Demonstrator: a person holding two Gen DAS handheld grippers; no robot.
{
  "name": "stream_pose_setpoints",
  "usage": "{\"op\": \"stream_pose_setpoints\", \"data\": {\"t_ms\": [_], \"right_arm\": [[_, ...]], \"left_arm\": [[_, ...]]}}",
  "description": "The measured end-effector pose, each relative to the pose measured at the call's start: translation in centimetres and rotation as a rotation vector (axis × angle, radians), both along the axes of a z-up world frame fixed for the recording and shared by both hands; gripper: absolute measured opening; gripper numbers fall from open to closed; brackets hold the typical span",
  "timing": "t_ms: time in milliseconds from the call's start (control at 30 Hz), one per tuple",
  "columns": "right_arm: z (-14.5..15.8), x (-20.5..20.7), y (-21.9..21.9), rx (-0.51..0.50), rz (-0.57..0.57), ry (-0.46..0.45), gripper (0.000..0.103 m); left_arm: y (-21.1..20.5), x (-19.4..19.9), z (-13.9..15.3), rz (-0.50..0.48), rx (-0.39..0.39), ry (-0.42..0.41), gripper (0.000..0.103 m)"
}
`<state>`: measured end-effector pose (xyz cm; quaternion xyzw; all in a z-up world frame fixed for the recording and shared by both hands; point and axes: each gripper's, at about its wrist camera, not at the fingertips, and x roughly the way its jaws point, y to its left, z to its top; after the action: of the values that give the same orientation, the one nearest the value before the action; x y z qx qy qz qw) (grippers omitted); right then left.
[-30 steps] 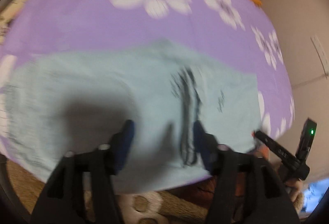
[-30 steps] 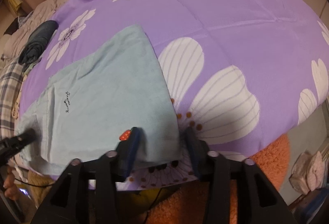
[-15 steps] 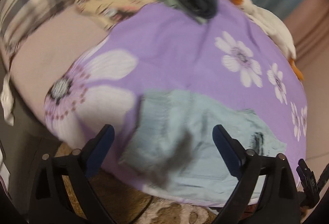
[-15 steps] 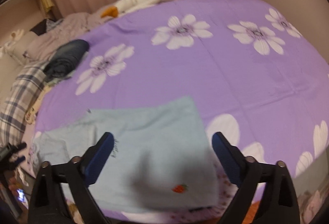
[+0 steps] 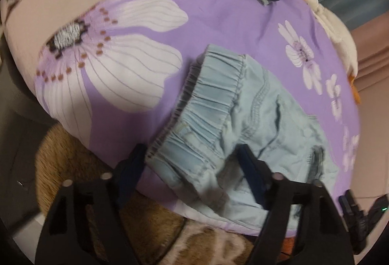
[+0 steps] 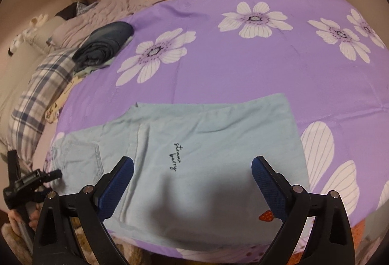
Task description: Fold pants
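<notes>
Left wrist view: the left gripper [image 5: 192, 167] straddles the pants [image 5: 243, 119] waistband corner at 6 o'clock, jaws spread, apparently positioning to pinch. The right gripper [image 6: 192, 182] hovers released over the pants, which lie flat on the purple bedspread [image 6: 243, 58].

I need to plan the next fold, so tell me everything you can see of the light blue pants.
The pants are pale blue, denim-like cloth, lying flat on the purple flowered bedspread near its front edge, already folded leg over leg. They have a gathered elastic waistband, a patch pocket, dark "strawberry" script and a small red strawberry. The left gripper straddles the waistband corner, open.
</notes>
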<state>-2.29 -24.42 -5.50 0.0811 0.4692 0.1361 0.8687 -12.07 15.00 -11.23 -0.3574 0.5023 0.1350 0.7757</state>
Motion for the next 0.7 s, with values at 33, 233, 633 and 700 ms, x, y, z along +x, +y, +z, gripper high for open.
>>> {"op": "stream_pose_setpoints", "data": {"t_ms": [33,233,633,700], "right_arm": [[-0.1,0.1,0.1,0.0,0.001,0.009,0.097],[-0.1,0.2,0.9,-0.001,0.008,0.013,0.097],[-0.7,0.2,1.8,-0.018,0.029,0.04,0.097],[-0.8,0.3,1.8,-0.012,0.027,0.047,0.097]], "left_arm": [[0.1,-0.2,0.0,0.011,-0.007,-0.001,0.071],[0.0,-0.4,-0.5,0.0,-0.029,-0.004,0.067],[-0.4,-0.5,-0.5,0.029,-0.03,0.024,0.064],[-0.2,-0.3,-0.7,0.029,-0.043,0.02,0.064]]}}
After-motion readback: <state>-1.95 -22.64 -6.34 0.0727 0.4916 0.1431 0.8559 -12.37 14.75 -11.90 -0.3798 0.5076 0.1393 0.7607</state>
